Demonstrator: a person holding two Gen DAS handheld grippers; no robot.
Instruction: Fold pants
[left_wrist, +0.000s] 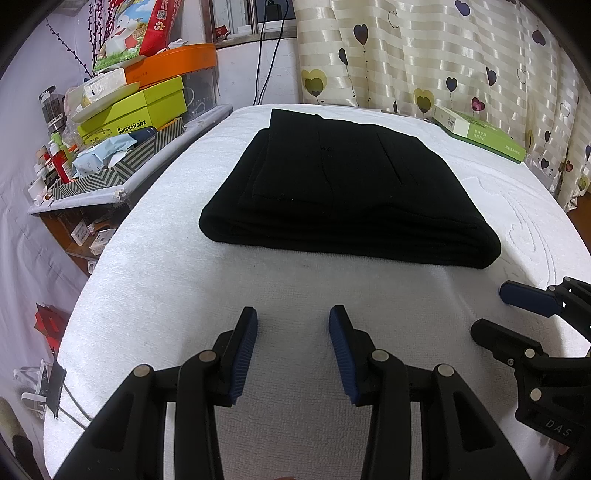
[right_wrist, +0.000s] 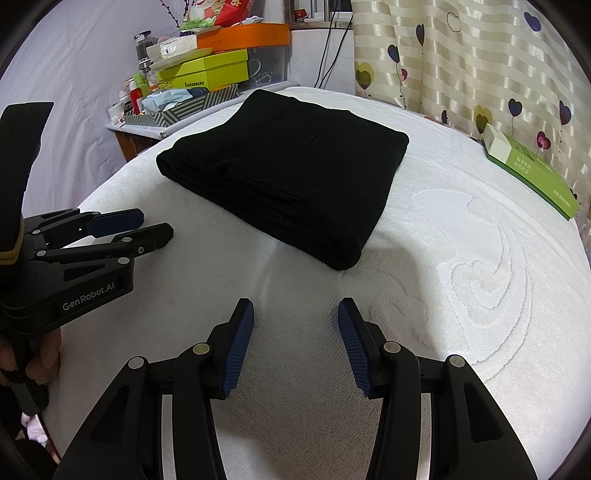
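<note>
Black pants (left_wrist: 343, 192) lie folded into a thick rectangular stack on the white towel-covered table (left_wrist: 155, 280); the right wrist view shows the same pants (right_wrist: 291, 173) ahead and slightly left. My left gripper (left_wrist: 293, 314) hovers open over bare towel, short of the stack's near fold, with nothing between its blue pads. My right gripper (right_wrist: 295, 304) is open too, empty, just before the stack's near corner. Each gripper appears in the other's view: the right gripper (left_wrist: 491, 310) at the right edge, the left gripper (right_wrist: 157, 223) at the left, a hand (right_wrist: 44, 354) holding it.
A green and white box (left_wrist: 480, 134) lies on the table's far right by the heart-patterned curtain (left_wrist: 424, 55). At the far left a cluttered side table (left_wrist: 122, 184) carries stacked lime and orange boxes (left_wrist: 147, 103), bottles and packets. Cables hang at the back wall.
</note>
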